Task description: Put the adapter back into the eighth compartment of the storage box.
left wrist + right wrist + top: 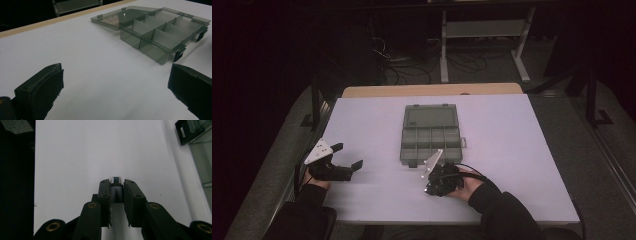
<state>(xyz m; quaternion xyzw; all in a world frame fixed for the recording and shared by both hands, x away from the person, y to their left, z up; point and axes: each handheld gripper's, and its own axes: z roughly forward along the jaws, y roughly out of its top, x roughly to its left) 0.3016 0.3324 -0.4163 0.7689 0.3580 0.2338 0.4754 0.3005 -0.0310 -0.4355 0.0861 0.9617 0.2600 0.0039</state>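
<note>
Right tongs (117, 188): clamped on a small grey adapter (116, 191), faint unreadable lettering, just before the open organiser box (430, 132).
Left tongs (115, 82): apart, bare table (362, 120) between them and box.

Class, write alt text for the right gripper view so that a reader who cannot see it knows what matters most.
The right hand-held gripper is shut on a small grey metal adapter, its tip poking out between the two black jaws, above a white table. At the right edge sits part of a clear compartment box with a black latch.
</note>
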